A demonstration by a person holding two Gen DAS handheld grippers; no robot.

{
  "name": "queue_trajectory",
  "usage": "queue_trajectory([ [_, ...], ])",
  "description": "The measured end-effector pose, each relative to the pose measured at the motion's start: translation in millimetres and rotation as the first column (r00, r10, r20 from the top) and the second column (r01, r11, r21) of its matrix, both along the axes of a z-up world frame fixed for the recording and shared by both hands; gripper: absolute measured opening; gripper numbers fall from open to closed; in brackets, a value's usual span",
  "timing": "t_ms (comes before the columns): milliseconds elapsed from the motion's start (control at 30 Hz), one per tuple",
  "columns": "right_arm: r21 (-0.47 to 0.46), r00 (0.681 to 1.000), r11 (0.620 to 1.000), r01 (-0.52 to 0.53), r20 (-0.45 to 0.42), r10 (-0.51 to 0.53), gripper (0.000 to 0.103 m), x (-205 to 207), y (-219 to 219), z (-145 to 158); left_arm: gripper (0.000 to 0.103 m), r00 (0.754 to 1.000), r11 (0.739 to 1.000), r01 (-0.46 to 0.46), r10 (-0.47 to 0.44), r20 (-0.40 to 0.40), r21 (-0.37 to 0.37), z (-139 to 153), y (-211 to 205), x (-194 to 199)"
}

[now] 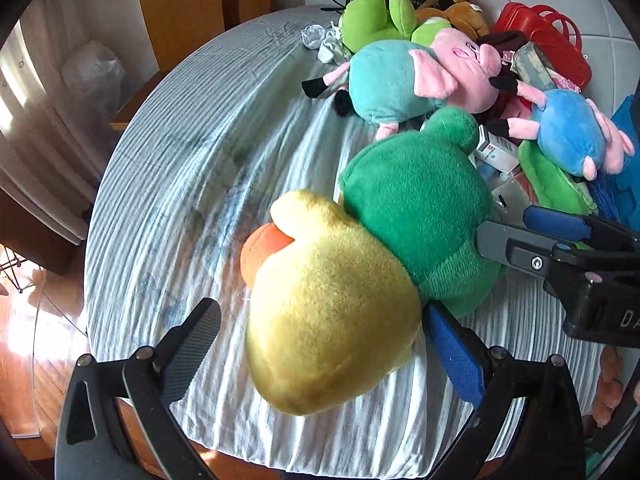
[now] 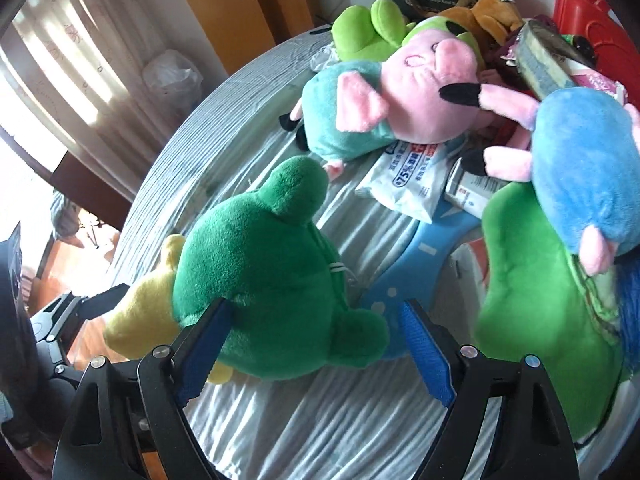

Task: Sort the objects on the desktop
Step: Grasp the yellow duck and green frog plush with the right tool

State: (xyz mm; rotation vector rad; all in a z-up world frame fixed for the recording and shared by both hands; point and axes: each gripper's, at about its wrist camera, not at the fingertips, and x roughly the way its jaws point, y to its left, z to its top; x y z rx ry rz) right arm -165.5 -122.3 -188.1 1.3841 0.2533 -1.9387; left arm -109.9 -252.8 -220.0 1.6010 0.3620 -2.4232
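Left gripper (image 1: 320,356), right gripper (image 2: 316,352): black frames, silver screws, blue ribbed pads, one left pad grey.

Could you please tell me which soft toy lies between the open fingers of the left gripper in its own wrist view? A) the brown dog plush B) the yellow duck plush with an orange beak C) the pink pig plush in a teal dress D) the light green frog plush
B: the yellow duck plush with an orange beak sits between the left gripper fingers, against the dark green plush.
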Motion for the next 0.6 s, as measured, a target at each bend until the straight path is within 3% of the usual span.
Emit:
queue_trajectory([
  [100, 0.000, 0.999, 1.000, -0.026, 0.026, 0.026, 0.088, -1, -5, -9, 0.102, 0.999, 1.000, -0.005, 0.006, 0.038, -0.014, -12, 1, 4],
  [267, 0.009, 0.998, 0.998, -0.069, 0.017, 0.069, 0.088, 4, -13, -7, 0.102, 1.000, 0.999, -0.022, 0.021, -0.023, -0.037, -10, -14, -3],
  [367, 0.038, 0.994, 0.994, -0.102, -0.036, 0.103, 0.088, 11, -23, -5, 0.103, 0.999, 1.000, -0.006, 0.006, -0.044, -0.016, -11, -24, -9],
  [600, 0.052, 0.993, 0.992, -0.112, -0.043, 0.114, 0.100, -4, -42, -21, 0.103, 0.996, 1.000, 0.011, -0.010, -0.090, 0.013, -13, -28, -19],
])
